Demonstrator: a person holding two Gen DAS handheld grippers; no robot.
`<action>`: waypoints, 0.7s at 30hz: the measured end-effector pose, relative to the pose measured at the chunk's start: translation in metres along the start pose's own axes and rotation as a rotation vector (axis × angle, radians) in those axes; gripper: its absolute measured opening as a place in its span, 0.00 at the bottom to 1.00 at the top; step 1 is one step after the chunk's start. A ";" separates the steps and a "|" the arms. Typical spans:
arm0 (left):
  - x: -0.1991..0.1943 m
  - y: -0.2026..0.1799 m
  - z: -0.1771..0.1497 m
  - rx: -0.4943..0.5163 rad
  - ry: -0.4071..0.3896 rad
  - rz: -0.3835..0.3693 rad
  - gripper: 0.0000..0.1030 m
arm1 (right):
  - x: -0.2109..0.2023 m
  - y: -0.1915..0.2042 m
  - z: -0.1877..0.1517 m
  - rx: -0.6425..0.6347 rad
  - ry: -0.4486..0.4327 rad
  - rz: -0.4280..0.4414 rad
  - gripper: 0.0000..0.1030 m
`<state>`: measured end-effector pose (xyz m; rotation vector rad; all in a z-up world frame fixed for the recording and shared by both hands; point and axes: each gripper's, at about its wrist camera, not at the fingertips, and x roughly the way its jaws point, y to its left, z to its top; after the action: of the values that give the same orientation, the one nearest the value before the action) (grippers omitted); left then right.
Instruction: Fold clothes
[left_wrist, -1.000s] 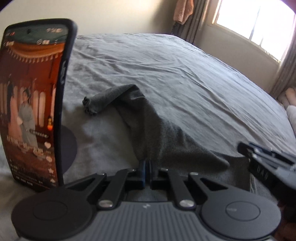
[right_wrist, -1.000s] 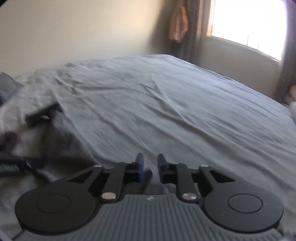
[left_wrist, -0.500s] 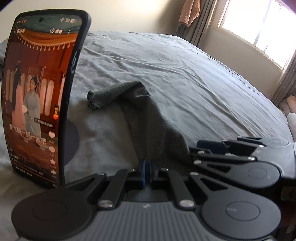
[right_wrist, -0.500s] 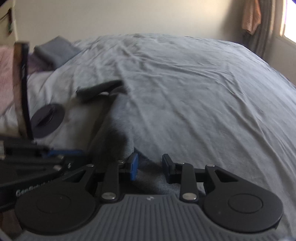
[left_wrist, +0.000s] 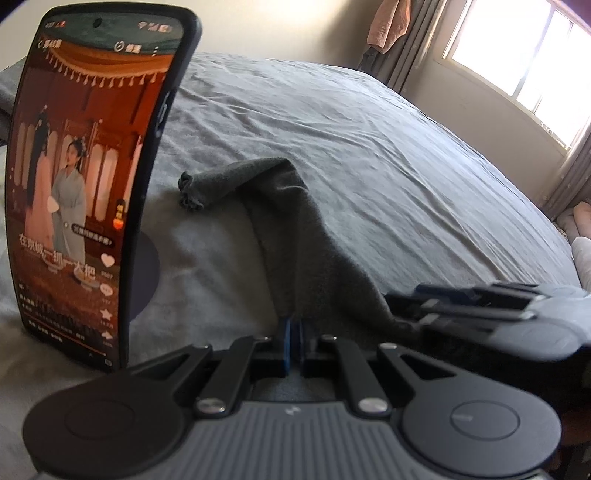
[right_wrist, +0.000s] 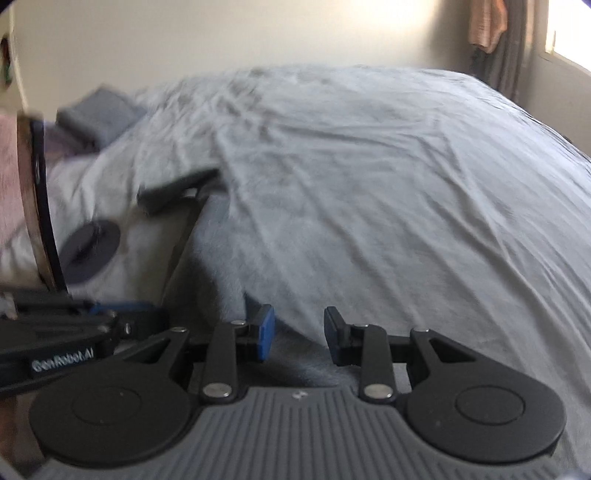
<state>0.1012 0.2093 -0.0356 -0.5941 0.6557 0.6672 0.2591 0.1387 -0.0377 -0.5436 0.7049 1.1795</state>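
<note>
Dark grey knit garment (left_wrist: 295, 236) draped across a pale grey bedsheet (left_wrist: 388, 177), pinched at its near edge.

Garment runs from a bunched, knotted-looking end near the phone down toward the camera; cloth lies slack and creased. Left gripper (left_wrist: 293, 345): blue pads pressed together, fabric clamped between them. Right gripper (right_wrist: 298, 334) sits just to the right of the left one, jaws partly apart over the same near edge of cloth, pads not pressing on it. Upright smartphone with a lit video screen (left_wrist: 85, 192) stands at left on a round dark base (right_wrist: 90, 243). Window (left_wrist: 517, 62) at far right.
</note>
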 end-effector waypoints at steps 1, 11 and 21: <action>0.000 0.001 0.000 -0.001 0.002 -0.001 0.05 | 0.002 0.007 -0.001 -0.034 0.002 -0.005 0.21; 0.000 -0.002 0.000 0.010 0.000 -0.003 0.05 | -0.015 -0.011 0.000 0.129 -0.149 -0.208 0.04; -0.001 -0.001 0.000 -0.010 0.003 -0.005 0.06 | 0.000 -0.019 0.016 0.167 -0.140 -0.055 0.37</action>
<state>0.1013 0.2088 -0.0349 -0.6060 0.6539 0.6649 0.2804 0.1442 -0.0262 -0.3355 0.6573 1.0848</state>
